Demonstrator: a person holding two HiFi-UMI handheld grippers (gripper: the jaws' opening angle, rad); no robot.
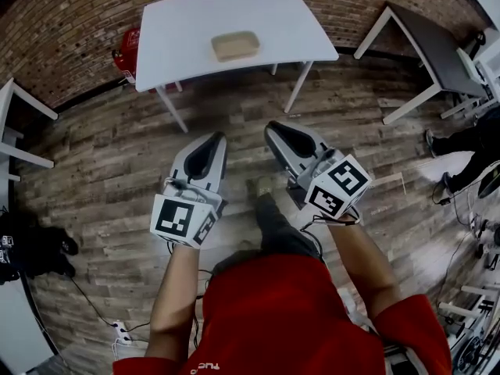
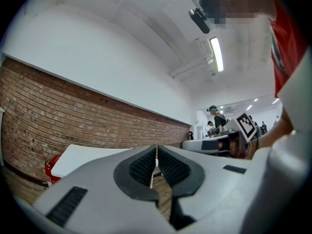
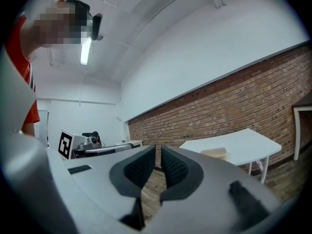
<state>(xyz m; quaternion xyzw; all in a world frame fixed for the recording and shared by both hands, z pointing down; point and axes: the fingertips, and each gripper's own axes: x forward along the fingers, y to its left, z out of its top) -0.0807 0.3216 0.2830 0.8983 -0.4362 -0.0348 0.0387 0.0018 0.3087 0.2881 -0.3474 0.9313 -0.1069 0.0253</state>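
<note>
I hold both grippers at waist height over a wood plank floor (image 1: 109, 162), pointing toward a white table (image 1: 180, 30). The left gripper (image 1: 209, 141) has its jaws together with nothing between them; in the left gripper view its dark ribbed pads (image 2: 145, 165) meet at the tip of the left gripper (image 2: 156, 151). The right gripper (image 1: 280, 130) is shut and empty too, the right gripper (image 3: 158, 152) showing only a thin slit. A flat tan block (image 1: 235, 45) lies on the table, well beyond both grippers, and the tan block (image 3: 215, 153) shows ahead-right.
A red fire extinguisher (image 1: 129, 49) stands by the brick wall (image 1: 70, 22) behind the table. A dark table (image 1: 426, 41) is at the right, with another person's legs (image 1: 465, 158) near it. A power strip (image 1: 121, 333) and cables lie lower left, near black gear (image 1: 31, 244).
</note>
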